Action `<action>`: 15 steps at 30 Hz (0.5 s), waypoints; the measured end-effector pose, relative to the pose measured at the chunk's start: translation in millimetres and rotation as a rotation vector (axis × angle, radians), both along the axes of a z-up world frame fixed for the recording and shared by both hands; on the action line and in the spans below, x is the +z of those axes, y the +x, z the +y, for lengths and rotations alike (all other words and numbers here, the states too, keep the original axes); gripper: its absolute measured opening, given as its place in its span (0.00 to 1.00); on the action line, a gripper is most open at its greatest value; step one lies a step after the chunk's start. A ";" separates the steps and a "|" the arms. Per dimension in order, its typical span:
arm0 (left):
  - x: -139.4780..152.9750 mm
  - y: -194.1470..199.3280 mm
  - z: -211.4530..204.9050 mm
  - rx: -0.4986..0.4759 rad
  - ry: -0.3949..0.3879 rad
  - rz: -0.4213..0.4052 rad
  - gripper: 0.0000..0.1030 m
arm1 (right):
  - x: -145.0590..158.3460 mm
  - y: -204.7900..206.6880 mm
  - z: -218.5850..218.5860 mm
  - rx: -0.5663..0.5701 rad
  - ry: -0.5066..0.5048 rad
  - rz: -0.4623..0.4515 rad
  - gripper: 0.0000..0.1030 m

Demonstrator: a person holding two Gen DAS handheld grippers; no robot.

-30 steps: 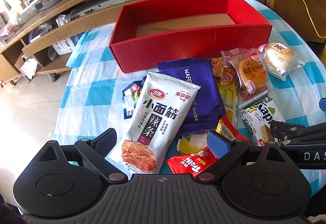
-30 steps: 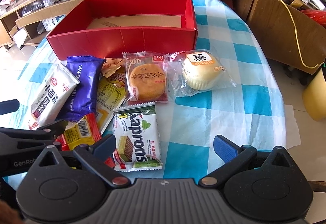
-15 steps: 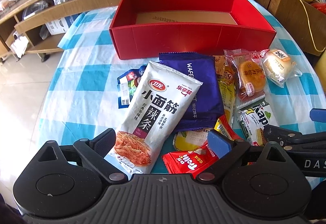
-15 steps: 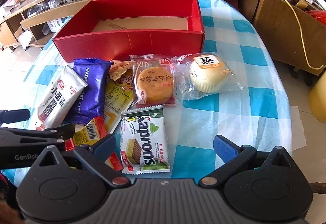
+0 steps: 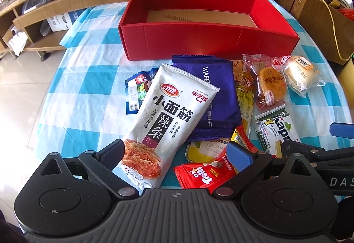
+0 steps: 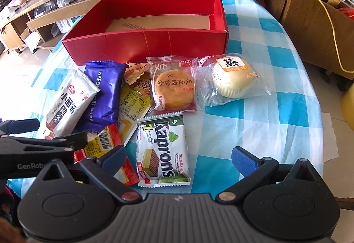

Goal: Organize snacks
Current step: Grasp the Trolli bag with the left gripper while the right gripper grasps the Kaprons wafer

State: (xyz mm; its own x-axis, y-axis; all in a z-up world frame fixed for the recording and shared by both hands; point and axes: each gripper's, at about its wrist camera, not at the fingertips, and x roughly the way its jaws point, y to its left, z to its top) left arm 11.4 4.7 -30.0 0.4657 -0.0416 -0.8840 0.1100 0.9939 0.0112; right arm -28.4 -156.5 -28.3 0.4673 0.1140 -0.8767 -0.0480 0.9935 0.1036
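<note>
An empty red box (image 5: 205, 44) (image 6: 146, 48) stands at the far side of the checked table. Snacks lie in a pile before it: a white spicy-strip pouch (image 5: 170, 119) (image 6: 70, 99), a purple wafer pack (image 5: 216, 92) (image 6: 104, 92), a round pastry (image 5: 271, 86) (image 6: 174, 88), a steamed cake (image 5: 298, 72) (image 6: 232, 79), a green Kaprons wafer (image 5: 276, 130) (image 6: 161, 150) and a red candy pack (image 5: 205, 174). My left gripper (image 5: 177, 152) is open above the white pouch's lower end. My right gripper (image 6: 179, 156) is open over the Kaprons wafer.
A blue and white checked cloth (image 6: 265, 114) covers the round table. A wooden TV cabinet (image 5: 66, 10) with shelves stands behind it. A wooden crate (image 6: 320, 28) and a yellow cable (image 6: 327, 15) are at the right. Tiled floor (image 5: 20, 88) lies to the left.
Both grippers have drifted slightly over the pile, the left view turning to the right. Both stay open and no snack has moved.
</note>
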 end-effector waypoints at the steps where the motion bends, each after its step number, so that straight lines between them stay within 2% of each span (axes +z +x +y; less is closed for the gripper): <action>1: -0.5 -0.1 0.8 0.000 -0.007 0.004 0.97 | -0.3 -0.2 0.0 0.002 0.002 0.001 1.00; 6: -4.0 0.2 0.6 -0.005 -0.014 0.026 0.97 | -1.7 1.0 -2.8 -0.007 0.009 0.007 1.00; 15: -3.5 -3.8 -7.0 -0.038 0.016 0.015 0.97 | -2.2 1.9 -7.9 -0.025 0.024 0.011 1.00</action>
State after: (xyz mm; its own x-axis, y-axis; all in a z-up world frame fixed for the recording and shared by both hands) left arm 7.5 -2.3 -33.5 0.4505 -0.0452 -0.8916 0.1484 0.9886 0.0249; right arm -26.4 -164.3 -30.5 0.4603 0.1232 -0.8792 -0.0221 0.9916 0.1274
